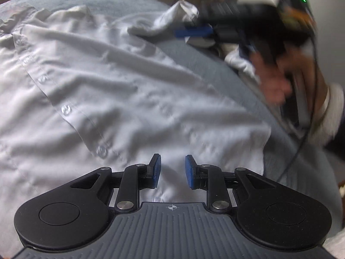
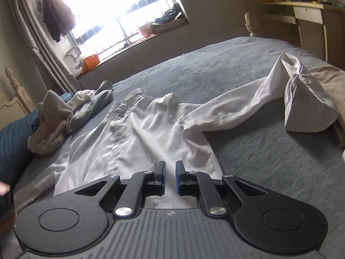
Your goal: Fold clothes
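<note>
A white button-up shirt (image 1: 120, 90) lies spread, front up, on a grey-blue bed (image 1: 200, 64). Its button placket (image 1: 64, 110) runs diagonally in the left wrist view. My left gripper (image 1: 172, 170) hovers open just above the shirt's lower body, with nothing between its blue pads. My right gripper (image 2: 170, 177) hangs over the shirt (image 2: 146, 133) near its hem, its jaws a narrow gap apart and empty. One long sleeve (image 2: 243, 99) stretches right and ends in a folded cuff (image 2: 306, 108). In the left wrist view the right gripper (image 1: 194, 32) is blurred in a hand (image 1: 273, 79).
A pile of other clothes sits at the bed's left: a brown knit (image 2: 49, 125) and a grey-green garment (image 2: 92, 105), beside a teal pillow (image 2: 15, 142). Beige cloth (image 2: 332, 82) lies at the right edge. A desk (image 2: 301, 10) and a window (image 2: 120, 15) stand beyond.
</note>
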Tool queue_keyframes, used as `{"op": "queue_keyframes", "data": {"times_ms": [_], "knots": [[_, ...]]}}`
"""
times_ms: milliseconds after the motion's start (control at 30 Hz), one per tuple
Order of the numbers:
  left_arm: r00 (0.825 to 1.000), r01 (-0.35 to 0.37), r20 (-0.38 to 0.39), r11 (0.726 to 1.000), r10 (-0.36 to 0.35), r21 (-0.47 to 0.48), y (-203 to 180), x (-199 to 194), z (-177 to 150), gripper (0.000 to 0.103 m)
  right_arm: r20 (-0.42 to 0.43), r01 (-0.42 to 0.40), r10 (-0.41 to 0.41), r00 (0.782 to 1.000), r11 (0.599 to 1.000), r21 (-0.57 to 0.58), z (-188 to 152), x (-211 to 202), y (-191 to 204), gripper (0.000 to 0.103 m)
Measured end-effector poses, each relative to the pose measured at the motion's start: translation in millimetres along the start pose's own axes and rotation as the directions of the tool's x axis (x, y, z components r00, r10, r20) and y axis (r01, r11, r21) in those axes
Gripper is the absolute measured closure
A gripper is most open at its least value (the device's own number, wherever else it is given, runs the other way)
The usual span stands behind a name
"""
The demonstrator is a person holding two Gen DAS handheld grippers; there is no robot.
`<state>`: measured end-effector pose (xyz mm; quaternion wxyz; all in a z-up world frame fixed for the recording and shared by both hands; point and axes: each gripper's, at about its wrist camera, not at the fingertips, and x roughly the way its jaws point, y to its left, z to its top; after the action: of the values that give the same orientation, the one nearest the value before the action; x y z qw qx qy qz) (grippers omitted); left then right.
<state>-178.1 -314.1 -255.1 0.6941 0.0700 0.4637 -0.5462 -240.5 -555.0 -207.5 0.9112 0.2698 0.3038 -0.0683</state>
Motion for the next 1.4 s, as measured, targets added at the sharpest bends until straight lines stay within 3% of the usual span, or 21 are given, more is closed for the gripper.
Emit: {"op": "queue_keyframes", "data": {"times_ms": [33,133,267,367,400,467,533,633,733,933,1100,1167,1200,1233,1333,1400], "knots": [[1.000,0.000,-0.005,1.000,0.000,0.000,0,2,-1,0.079,-0.005,0.006,-0.006,1.000,0.998,0.056,11,11,-9,0.063],[1.000,0.000,-0.021,1.000,0.000,-0.001,0,7,-6,0.079,-0.004,0.026,-0.026,1.000,0.966,0.258,39,41,-45,0.061],[0.999,0.000,-0.043,1.000,0.000,-0.001,0,13,-12,0.079,-0.008,0.047,-0.050,0.999,0.837,0.545,57,77,-104,0.054],[0.998,0.000,-0.059,1.000,-0.001,-0.002,0,18,-16,0.079,-0.036,0.064,-0.054,0.998,0.729,0.681,59,103,-140,0.053],[0.998,0.000,-0.064,1.000,-0.001,-0.002,0,20,-18,0.079,-0.025,0.048,-0.042,0.999,0.713,0.700,60,110,-147,0.053],[0.997,0.002,-0.071,1.000,-0.002,-0.004,0,21,-19,0.079,0.012,0.023,-0.043,0.999,0.722,0.691,62,119,-152,0.061],[0.997,0.005,-0.073,1.000,-0.006,-0.016,1,21,-20,0.079,0.053,0.001,-0.049,0.997,0.749,0.663,66,124,-154,0.101],[0.997,0.009,-0.077,0.999,-0.012,-0.036,3,21,-20,0.079,0.129,-0.012,-0.083,0.988,0.799,0.601,76,118,-153,0.102],[0.997,0.010,-0.081,0.999,-0.014,-0.048,4,21,-20,0.079,0.172,0.005,-0.129,0.977,0.812,0.584,84,112,-159,0.102],[0.996,0.008,-0.085,0.998,-0.013,-0.059,4,21,-21,0.079,0.154,0.050,-0.164,0.974,0.825,0.563,88,120,-169,0.102],[0.996,0.004,-0.087,0.999,-0.009,-0.052,3,22,-20,0.079,0.007,0.135,-0.168,0.986,0.815,0.563,91,138,-176,0.098],[0.996,0.005,-0.088,0.999,-0.010,-0.053,3,22,-19,0.079,-0.025,0.146,-0.162,0.986,0.802,0.580,90,127,-174,0.083],[0.996,0.007,-0.087,0.998,-0.012,-0.056,4,21,-19,0.079,-0.044,0.162,-0.168,0.985,0.802,0.575,91,119,-170,0.065],[0.996,0.009,-0.086,0.998,-0.014,-0.058,5,21,-19,0.079,-0.070,0.197,-0.191,0.979,0.806,0.559,91,109,-164,0.055],[0.996,0.017,-0.087,0.998,-0.023,-0.062,6,22,-18,0.079,-0.149,0.321,-0.284,0.947,0.822,0.470,89,80,-143,0.055],[0.996,0.025,-0.087,0.997,-0.031,-0.073,8,22,-18,0.079,-0.121,0.308,-0.284,0.951,0.869,0.388,86,63,-120,0.058]]}}
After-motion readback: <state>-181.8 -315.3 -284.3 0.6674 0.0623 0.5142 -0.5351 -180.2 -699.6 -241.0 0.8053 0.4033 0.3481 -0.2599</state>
